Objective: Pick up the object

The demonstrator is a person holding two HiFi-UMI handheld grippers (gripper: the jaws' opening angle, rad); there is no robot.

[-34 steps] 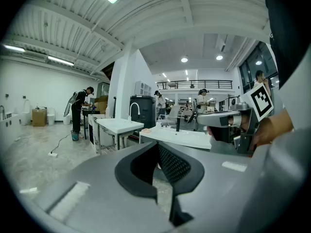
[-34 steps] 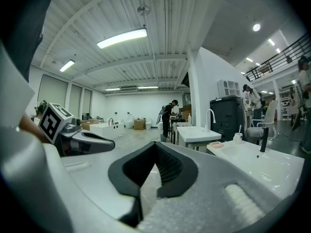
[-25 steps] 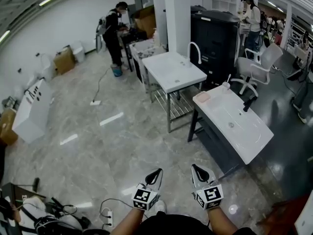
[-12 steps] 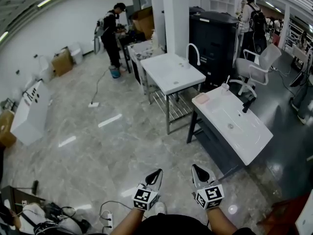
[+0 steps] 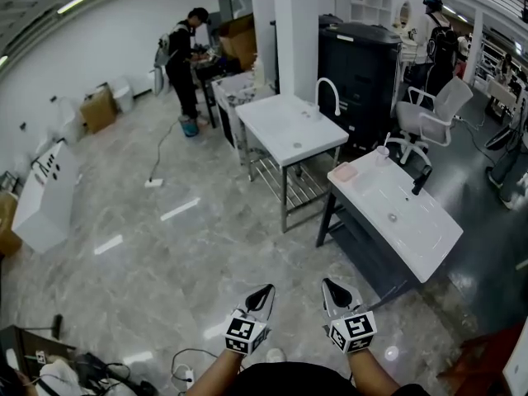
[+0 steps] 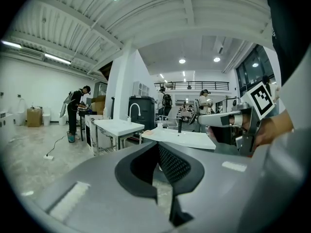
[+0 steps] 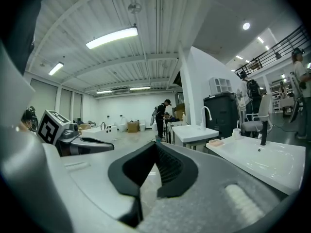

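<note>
Floor (image 5: 165, 254) is all that lies under the left fingers (image 5: 262, 298) and the right fingers (image 5: 334, 294). Both pairs are shut tight and hold nothing. Nothing is picked up yet. I think the thing to pick is the pink block (image 5: 344, 172) at the far corner of the near white counter (image 5: 429, 250), near a small cup (image 5: 381, 152), but I cannot be sure. This step is getting close. Next, one pair must reach that corner and open wide.

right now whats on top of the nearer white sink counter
On the nearer white sink counter: a flat pink block, a small pale cup and a black tap. What the cup holds is unclear.
</note>
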